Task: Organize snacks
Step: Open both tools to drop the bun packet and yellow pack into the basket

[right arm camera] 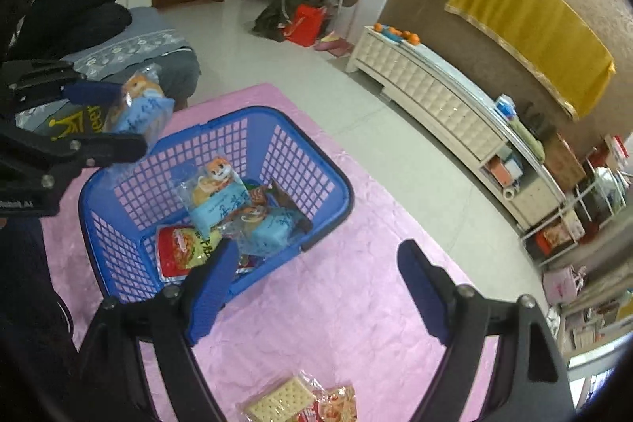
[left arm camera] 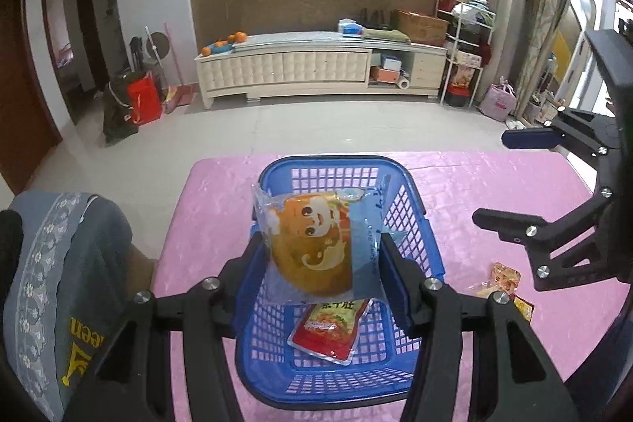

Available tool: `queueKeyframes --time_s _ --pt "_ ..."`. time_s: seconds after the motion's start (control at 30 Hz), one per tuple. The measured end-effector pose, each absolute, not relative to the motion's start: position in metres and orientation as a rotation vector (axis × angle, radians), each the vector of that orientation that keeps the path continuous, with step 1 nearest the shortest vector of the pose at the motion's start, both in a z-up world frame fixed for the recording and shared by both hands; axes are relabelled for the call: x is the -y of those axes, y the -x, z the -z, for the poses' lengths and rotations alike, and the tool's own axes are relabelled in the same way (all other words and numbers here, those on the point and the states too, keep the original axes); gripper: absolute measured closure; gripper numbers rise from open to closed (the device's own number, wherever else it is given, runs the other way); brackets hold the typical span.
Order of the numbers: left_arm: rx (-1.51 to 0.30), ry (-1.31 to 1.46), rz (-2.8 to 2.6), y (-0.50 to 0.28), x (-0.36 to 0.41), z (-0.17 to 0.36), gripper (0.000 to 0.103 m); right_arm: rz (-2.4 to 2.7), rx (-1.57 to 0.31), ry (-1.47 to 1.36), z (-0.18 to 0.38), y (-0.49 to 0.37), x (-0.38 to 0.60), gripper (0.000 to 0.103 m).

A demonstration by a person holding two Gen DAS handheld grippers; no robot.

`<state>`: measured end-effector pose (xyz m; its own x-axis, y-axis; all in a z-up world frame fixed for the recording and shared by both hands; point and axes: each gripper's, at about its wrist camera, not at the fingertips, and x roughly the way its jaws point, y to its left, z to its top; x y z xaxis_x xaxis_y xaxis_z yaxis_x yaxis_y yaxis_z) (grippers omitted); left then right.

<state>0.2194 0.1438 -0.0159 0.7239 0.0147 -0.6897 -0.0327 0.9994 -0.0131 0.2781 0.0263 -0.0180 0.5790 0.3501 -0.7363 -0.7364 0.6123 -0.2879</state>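
My left gripper (left arm camera: pixel 322 263) is shut on a clear-and-blue snack packet (left arm camera: pixel 316 248) with an orange cartoon figure, held above the blue plastic basket (left arm camera: pixel 415 244). The packet (right arm camera: pixel 138 105) and the left gripper (right arm camera: pixel 114 117) also show in the right wrist view, over the basket's near-left rim (right arm camera: pixel 95 184). A red packet (left arm camera: pixel 328 331) lies on the basket floor. Two similar blue packets (right arm camera: pixel 213 196) (right arm camera: pixel 265 224) and a red packet (right arm camera: pixel 178 252) lie inside. My right gripper (right arm camera: pixel 312 283) is open and empty above the pink tablecloth (right arm camera: pixel 336 303).
A cracker packet (right arm camera: pixel 277 398) and small red packets (right arm camera: pixel 336 406) lie on the cloth near my right gripper; they also show in the left wrist view (left arm camera: pixel 502 279). The person's knee (left arm camera: pixel 79 263) is left of the table. A white cabinet (left arm camera: pixel 316 66) stands across the floor.
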Motion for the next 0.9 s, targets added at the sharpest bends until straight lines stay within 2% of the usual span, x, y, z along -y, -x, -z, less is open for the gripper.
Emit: queueKeyframes --time_s 0.23,0.67,0.77,0.83,0.9 --pt "-0.824 -0.053 -0.057 -0.248 -0.138 0.034 0.050 -0.587 -0.864 0.395 0.038 -0.301 -0.016 0.017" --pt "-0.919 -0.074 -0.034 -0.307 -0.139 0.066 0.050 -0.463 -0.961 0.119 0.075 -0.339 -0.013 0.017" --pt "-0.917 -0.083 -0.052 -0.316 -0.142 0.070 0.040 -0.463 -0.981 0.038 0.078 -0.345 -0.008 0.017" --pt "-0.898 -0.095 -0.039 -0.320 -0.143 0.071 0.021 -0.444 -0.964 0.011 0.079 -0.344 -0.005 0.017" --pt "-0.897 -0.128 -0.030 -0.323 -0.143 0.073 0.020 -0.420 -0.955 -0.003 0.084 -0.341 -0.002 0.017"
